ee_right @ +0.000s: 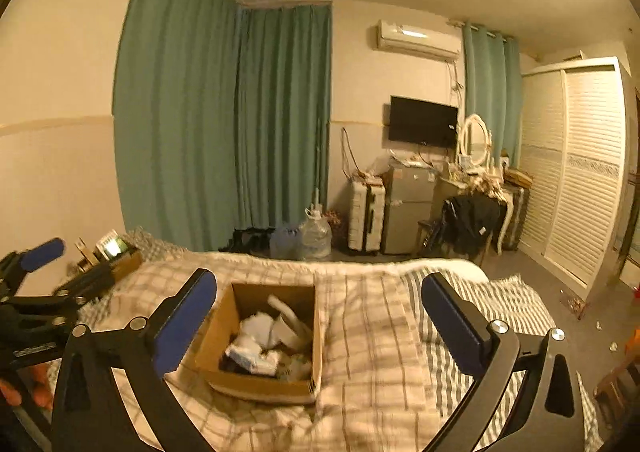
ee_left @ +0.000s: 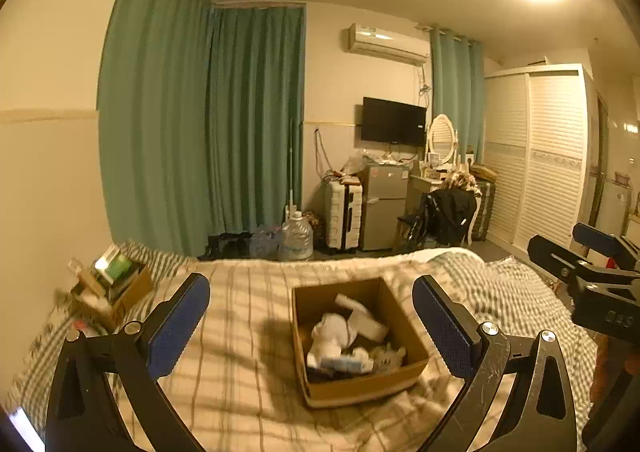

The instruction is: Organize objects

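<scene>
An open cardboard box (ee_left: pixel 404 336) sits on the checked bedspread, holding several white items (ee_left: pixel 344 332) such as crumpled cloth and small packets. It also shows in the right wrist view (ee_right: pixel 216 332). My left gripper (ee_left: pixel 312 316) is open and empty, held above the bed with the box between its blue pads. My right gripper (ee_right: pixel 318 316) is open and empty, with the box just right of its left pad. The right gripper shows at the right edge of the left wrist view (ee_left: pixel 584 252).
A second cardboard box (ee_left: pixel 116 292) with books and small items stands at the bed's far left, near the wall. Beyond the bed's foot are water jugs (ee_left: pixel 296 238), a white suitcase (ee_left: pixel 342 212), a small fridge (ee_left: pixel 384 204) and a chair with dark clothes (ee_left: pixel 448 216).
</scene>
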Available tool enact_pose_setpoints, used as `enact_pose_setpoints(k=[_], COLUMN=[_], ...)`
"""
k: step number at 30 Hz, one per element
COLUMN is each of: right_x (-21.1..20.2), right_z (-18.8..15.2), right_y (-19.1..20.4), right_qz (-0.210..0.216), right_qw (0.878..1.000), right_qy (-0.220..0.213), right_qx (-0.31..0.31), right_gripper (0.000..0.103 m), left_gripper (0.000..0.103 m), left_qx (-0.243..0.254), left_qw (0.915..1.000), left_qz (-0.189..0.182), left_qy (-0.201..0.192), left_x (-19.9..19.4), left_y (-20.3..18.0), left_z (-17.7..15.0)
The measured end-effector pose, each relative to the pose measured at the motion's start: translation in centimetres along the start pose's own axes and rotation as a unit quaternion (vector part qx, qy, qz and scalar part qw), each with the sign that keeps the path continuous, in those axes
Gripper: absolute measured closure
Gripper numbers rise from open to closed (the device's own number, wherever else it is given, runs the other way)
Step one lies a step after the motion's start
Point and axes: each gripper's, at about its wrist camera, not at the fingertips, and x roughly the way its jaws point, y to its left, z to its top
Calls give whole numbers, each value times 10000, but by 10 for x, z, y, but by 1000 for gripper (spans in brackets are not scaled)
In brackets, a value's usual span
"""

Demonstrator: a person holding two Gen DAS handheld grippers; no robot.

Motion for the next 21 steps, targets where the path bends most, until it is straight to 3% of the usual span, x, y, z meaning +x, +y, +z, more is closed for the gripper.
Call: enact_pose_setpoints(k=[5,8,10,13,21], right_x=[18,40,52,61,57], right_z=[-49,-86,-101,-110,-110], right_y=[-7,-4,-2,1,2], right_qz=[45,-230,-326,-154,-139], right_qw=[9999,9997,9988,9987,9991], right_qy=[-22,39,293,455,323], right_qx=[151,-37,-208,-191,-233], right_gripper=[0,0,0,0,0], left_gripper=[0,0,0,0,0], left_qx=[-157,-128,-120,0,-74], left_qw=[9997,9997,9996,9996,9993], left_qz=[-146,191,197,96,166], left_qy=[135,71,137,257,328], left_x=[12,24,31,32,31], left_y=[3,0,-2,-7,-6], left_z=[-42,-62,-72,-83,-86])
